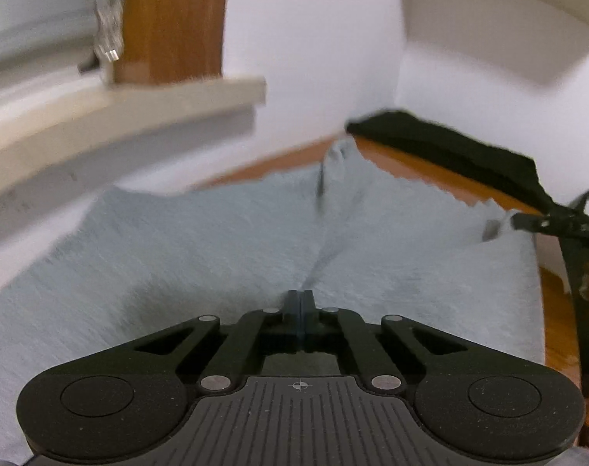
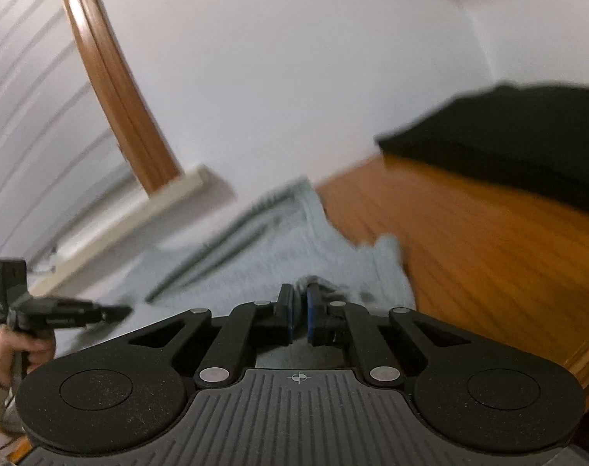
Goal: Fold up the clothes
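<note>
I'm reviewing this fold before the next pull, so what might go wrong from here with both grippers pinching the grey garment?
1. The left gripper is shut on only a thin ridge of the grey garment; a pull may slip it free.
2. The right gripper holds a bunched edge, so the fold could land crooked.
3. The black garment lies close by on the wooden table and might get dragged along.

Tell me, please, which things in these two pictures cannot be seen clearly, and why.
- Grey garment: its type is unknown; motion blur in both views, near part hidden by the left tongs.
- Black fabric: cut off by the right edge of the right wrist view, blurred.
- Right tongs: the cloth pinched between them is mostly hidden.
- Person's hand: cut off at the left edge.
</note>
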A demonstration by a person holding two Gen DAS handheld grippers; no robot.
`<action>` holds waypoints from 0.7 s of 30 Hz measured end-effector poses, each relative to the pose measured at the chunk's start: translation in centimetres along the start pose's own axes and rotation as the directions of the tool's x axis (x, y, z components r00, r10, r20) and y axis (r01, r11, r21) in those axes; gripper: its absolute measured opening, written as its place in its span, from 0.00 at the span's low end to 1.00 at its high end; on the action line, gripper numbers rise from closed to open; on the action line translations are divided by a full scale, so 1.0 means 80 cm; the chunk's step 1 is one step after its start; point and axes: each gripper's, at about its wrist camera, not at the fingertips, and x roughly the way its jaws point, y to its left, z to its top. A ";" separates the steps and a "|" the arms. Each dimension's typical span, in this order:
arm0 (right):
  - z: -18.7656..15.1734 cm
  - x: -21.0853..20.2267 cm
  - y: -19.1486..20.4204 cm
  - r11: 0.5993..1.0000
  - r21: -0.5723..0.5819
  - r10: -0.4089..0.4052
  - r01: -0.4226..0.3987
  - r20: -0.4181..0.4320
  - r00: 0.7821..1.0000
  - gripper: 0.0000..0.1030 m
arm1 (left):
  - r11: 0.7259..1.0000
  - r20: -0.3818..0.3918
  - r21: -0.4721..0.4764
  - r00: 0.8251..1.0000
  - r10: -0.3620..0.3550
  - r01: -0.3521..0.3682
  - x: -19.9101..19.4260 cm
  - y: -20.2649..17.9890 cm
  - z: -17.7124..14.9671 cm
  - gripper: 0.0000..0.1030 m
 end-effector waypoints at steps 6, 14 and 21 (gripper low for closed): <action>-0.007 0.010 -0.004 0.997 -0.013 -0.081 0.081 -0.073 0.994 0.06 | 0.997 0.019 -0.033 0.997 0.071 -0.070 -0.007 0.004 -0.002 0.00; 0.026 -0.022 0.006 0.972 -0.099 -0.207 0.212 0.057 0.977 0.21 | 0.995 0.046 -0.007 0.994 0.101 -0.101 -0.025 -0.022 0.000 0.56; -0.001 0.010 0.053 0.952 -0.305 -0.012 -0.010 -0.071 0.997 0.28 | 0.991 0.045 0.111 0.997 0.070 -0.075 -0.022 -0.059 -0.011 0.71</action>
